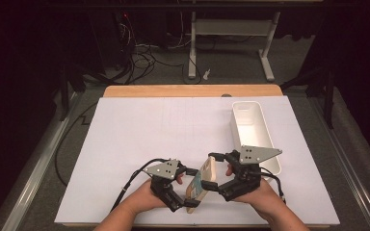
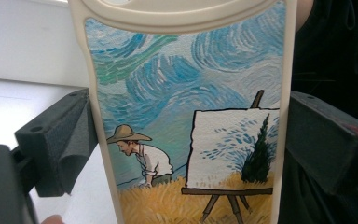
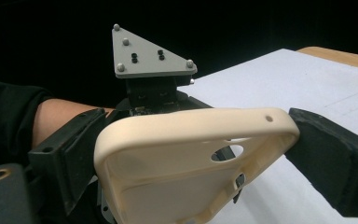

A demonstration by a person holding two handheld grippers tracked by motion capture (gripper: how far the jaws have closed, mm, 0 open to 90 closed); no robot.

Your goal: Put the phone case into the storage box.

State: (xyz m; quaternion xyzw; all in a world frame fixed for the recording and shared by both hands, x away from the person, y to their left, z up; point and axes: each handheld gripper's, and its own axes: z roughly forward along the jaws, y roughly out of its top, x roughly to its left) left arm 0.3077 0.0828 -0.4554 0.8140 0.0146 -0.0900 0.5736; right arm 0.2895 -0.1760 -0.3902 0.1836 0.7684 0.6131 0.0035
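A cream phone case (image 1: 201, 185) with a painted picture of a man in a straw hat at an easel is held up over the near edge of the table, between both grippers. My left gripper (image 1: 188, 190) comes in from the left. In the left gripper view the left gripper (image 2: 189, 149) has its pads against the long sides of the case (image 2: 186, 93), printed back towards the camera. My right gripper (image 1: 214, 172) comes in from the right. In the right gripper view the right gripper (image 3: 191, 154) has its jaws touching the plain hollow inside of the case (image 3: 168, 177).
A long white bin (image 1: 253, 130) stands on the right of the white table sheet (image 1: 149, 134), just beyond my right gripper. A wooden table edge (image 1: 192, 90) runs along the back. Beyond it are cables and a desk frame on the floor.
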